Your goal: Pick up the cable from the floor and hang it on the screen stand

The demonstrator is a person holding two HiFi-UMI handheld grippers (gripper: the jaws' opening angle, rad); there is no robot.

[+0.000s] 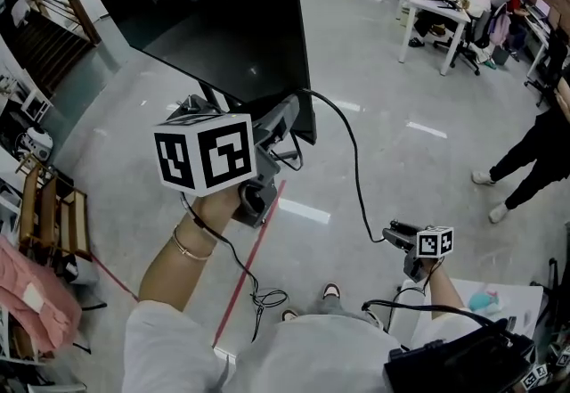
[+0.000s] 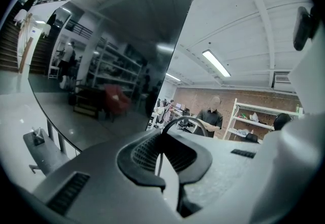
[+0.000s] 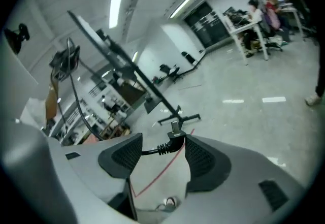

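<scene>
A thin black cable [image 1: 354, 168] arcs from my left gripper [image 1: 289, 110] down to my right gripper [image 1: 394, 232]. The left gripper is raised against the lower edge of the big dark screen [image 1: 214, 8]. In the left gripper view its jaws [image 2: 162, 147] are shut on the cable [image 2: 179, 119], which loops up past the screen [image 2: 111, 50]. The right gripper [image 3: 162, 149] hangs low over the floor with wide jaws. The cable's angled plug [image 3: 171, 144] is clamped crosswise between its pads. The screen stand [image 3: 177, 116] shows beyond them.
A red line [image 1: 254, 249] crosses the grey floor below me. Another thin black lead [image 1: 267, 298] hangs from my left hand and loops near my shoe [image 1: 331, 291]. People sit at desks [image 1: 445, 4] far right; a person [image 1: 534, 151] stands at right. Wooden racks [image 1: 53, 213] stand left.
</scene>
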